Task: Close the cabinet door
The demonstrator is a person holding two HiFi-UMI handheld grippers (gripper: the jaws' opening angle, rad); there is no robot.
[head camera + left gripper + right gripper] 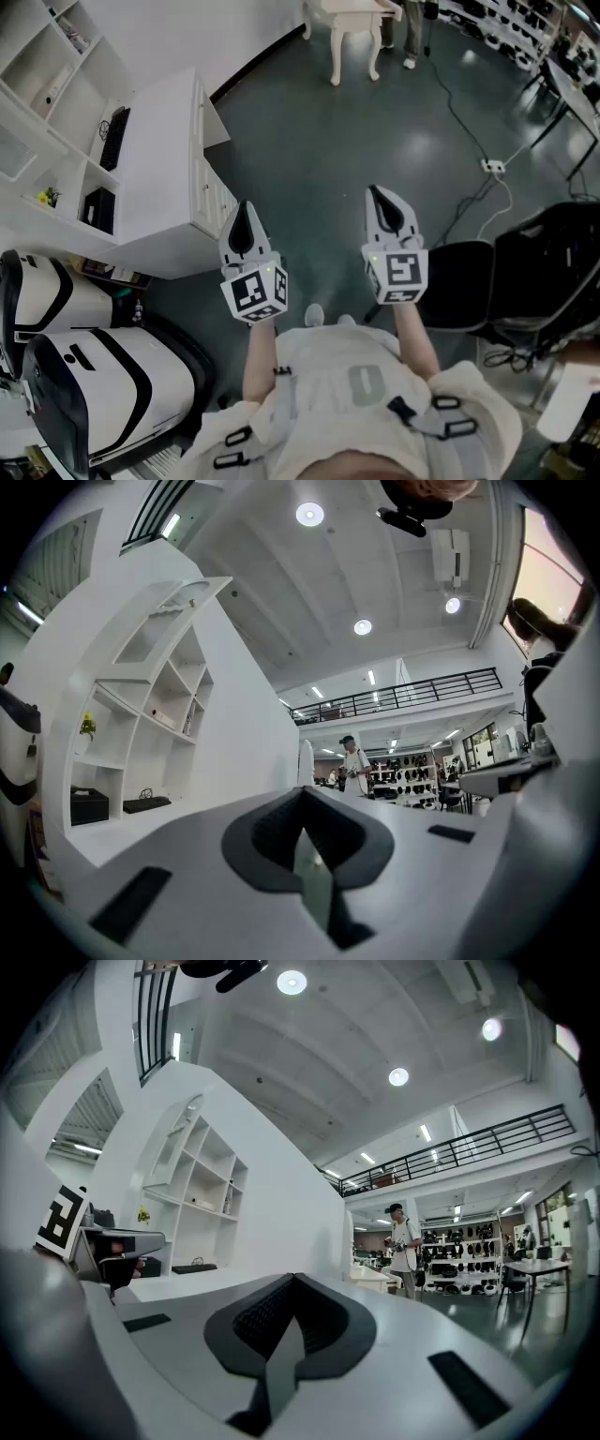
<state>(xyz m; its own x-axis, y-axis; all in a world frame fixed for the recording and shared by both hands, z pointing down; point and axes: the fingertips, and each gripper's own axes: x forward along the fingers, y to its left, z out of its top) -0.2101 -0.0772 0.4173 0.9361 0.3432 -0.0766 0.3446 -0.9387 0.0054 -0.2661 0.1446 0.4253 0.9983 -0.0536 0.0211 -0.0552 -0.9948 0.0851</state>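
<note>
The low white cabinet (164, 169) stands at the left of the head view, below a white shelf wall (47, 103). At its far end a door panel (215, 120) stands out from the front towards the floor. Both grippers are held level in front of the person, apart from the cabinet. My left gripper (246, 210) is nearest its front corner, with its jaws together and nothing between them. My right gripper (379, 195) hangs over the dark floor, also shut and empty. The left gripper view shows its closed jaws (305, 841) and the shelf wall (141, 714) on the left.
Two white-and-black machines (84, 375) stand at the lower left. Black chairs (525, 272) stand to the right, and cables with a power strip (492, 166) lie on the floor. A white chair (352, 28) stands far ahead. A person (405, 1241) stands in the distance.
</note>
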